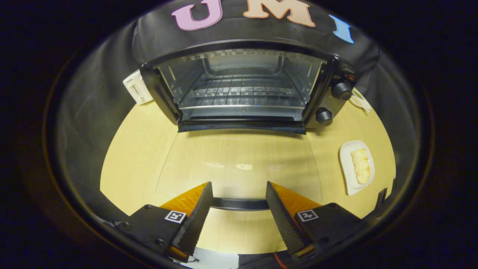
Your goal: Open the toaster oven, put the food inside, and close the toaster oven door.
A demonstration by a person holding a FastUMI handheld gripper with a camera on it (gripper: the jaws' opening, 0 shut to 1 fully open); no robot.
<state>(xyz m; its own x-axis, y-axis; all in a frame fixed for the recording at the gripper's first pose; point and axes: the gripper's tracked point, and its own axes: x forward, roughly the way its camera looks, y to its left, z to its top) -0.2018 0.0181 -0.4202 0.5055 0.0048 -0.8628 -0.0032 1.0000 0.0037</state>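
Gripper [239,186] spread wide, grasping nothing, fingers either side of door handle [239,204]. Glass door [239,164] lies flat open on wooden table [138,149]. Toaster oven [242,86] beyond, rack bare. Food [361,165] on white plate [348,175] at right. White switch box [136,87] left of oven.

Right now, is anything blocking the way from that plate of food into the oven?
Nothing visible does. The toaster oven door lies fully open and flat, its rack bare. The food sits on its plate beside the door. The open gripper straddles the door handle.
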